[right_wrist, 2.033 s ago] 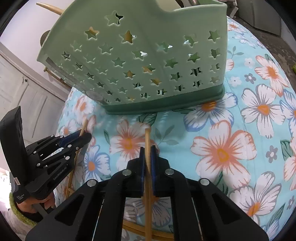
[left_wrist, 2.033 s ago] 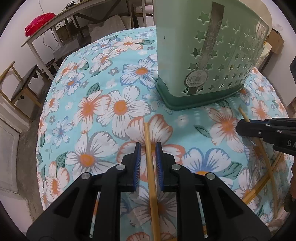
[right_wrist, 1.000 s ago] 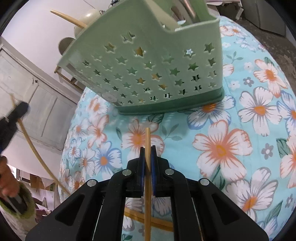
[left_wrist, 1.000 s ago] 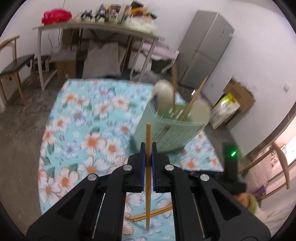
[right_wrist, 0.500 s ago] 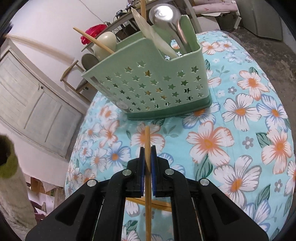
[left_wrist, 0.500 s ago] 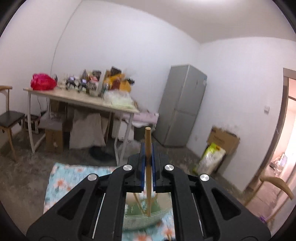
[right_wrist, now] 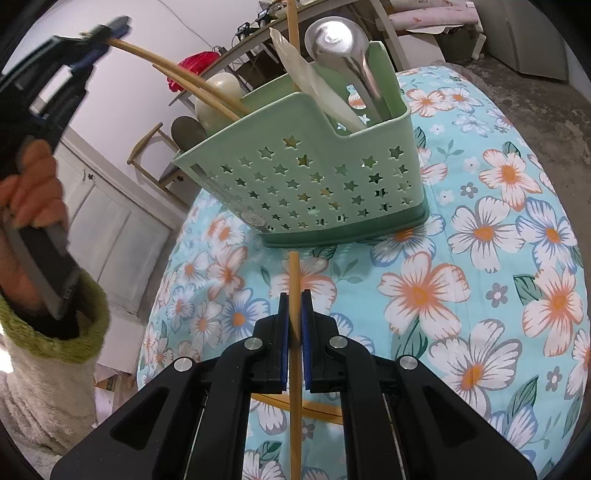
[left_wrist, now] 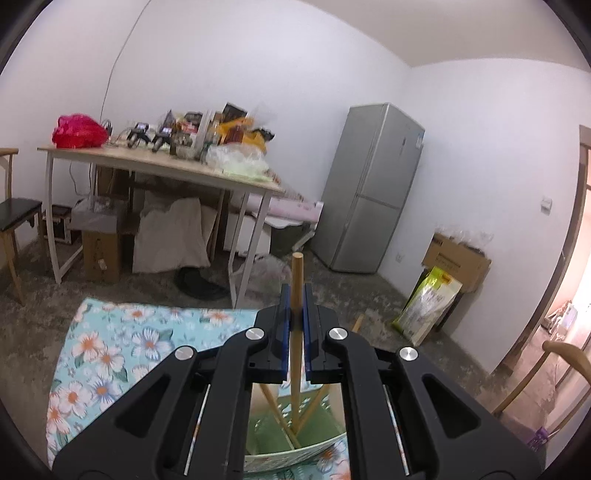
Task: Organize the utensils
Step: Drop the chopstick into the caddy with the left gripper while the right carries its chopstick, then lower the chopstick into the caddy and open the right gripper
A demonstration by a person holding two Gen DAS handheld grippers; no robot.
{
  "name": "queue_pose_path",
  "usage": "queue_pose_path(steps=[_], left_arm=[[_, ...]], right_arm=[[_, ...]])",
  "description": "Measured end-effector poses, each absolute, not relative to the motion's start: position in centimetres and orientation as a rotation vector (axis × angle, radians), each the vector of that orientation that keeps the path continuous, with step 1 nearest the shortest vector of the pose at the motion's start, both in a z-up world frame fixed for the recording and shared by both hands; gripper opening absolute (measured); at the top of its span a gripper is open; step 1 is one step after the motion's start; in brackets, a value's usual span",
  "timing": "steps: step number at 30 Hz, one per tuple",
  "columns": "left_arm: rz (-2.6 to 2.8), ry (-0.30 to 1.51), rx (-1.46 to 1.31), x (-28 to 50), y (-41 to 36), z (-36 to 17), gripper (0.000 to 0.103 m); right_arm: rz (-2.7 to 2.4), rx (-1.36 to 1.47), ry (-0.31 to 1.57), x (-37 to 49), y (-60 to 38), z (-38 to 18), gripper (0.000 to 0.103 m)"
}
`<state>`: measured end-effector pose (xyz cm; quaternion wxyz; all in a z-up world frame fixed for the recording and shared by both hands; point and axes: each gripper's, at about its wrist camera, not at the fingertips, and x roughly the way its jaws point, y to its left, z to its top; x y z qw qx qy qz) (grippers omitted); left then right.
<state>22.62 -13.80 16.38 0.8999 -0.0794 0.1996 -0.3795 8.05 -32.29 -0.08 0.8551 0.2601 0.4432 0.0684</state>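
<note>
Left claw [left_wrist: 294,325] pinches a chopstick [left_wrist: 295,332] whose tip sits inside the green basket [right_wrist: 306,177]. Right claw [right_wrist: 291,325] clamps another chopstick [right_wrist: 294,350]. Basket's sticker is unreadable.

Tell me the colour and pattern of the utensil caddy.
Pale green utensil caddy with star-shaped cutouts and a darker green base; clearest in the right wrist view.

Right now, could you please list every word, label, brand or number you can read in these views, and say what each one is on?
None can be read.
Round sticker on the green utensil basket: print too small.
Blue sticker on the fridge: blurred.
Cardboard box and yellow-green bag: markings too blurred.
Left gripper handle: lettering motion-blurred.
</note>
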Motion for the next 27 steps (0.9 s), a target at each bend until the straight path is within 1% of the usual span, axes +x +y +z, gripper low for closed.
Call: queue_pose_path(steps=[5,6,8,9,10,11,13,15,17,19,20,22,27], left_arm=[[-0.807,0.508,-0.176,23.9,-14.0,14.3,0.005],[-0.814,0.516,-0.182,24.0,-13.9,14.1,0.007],[-0.818,0.523,-0.191,24.1,-13.5,13.9,0.017],[-0.81,0.522,-0.198,24.0,-13.2,13.9,0.025],[-0.811,0.518,-0.202,23.9,-12.9,13.9,0.029],[-0.814,0.514,-0.205,23.7,-12.5,14.0,0.03],[-0.81,0.509,-0.205,23.2,-11.8,14.2,0.04],[-0.804,0.499,-0.201,22.5,-10.8,14.5,0.045],[-0.798,0.489,-0.194,21.7,-9.8,14.7,0.053],[-0.781,0.483,-0.184,20.6,-8.3,14.6,0.065],[-0.775,0.481,-0.173,20.0,-7.7,14.5,0.068],[-0.752,0.486,-0.153,19.1,-6.6,13.9,0.081],[-0.684,0.55,-0.085,16.3,-4.2,10.8,0.089]], right_arm=[[0.13,0.553,0.93,8.0,-32.5,0.1,0.006],[0.125,0.552,0.926,7.9,-32.6,0.2,0.006],[0.118,0.548,0.919,7.7,-32.6,0.5,0.006],[0.116,0.546,0.916,7.7,-32.6,0.6,0.006],[0.112,0.542,0.911,7.6,-32.6,0.9,0.006],[0.11,0.538,0.906,7.4,-32.7,1.1,0.006],[0.108,0.532,0.892,7.2,-32.9,1.8,0.006],[0.114,0.524,0.862,6.8,-33.1,3.0,0.006],[0.114,0.511,0.828,6.4,-33.3,4.4,0.006],[0.116,0.5,0.789,6.1,-33.5,5.9,0.006],[0.119,0.495,0.767,6.0,-33.6,6.8,0.006],[0.126,0.475,0.713,5.8,-33.8,8.8,0.006],[0.148,0.4,0.57,6.3,-33.7,13.8,0.006]])
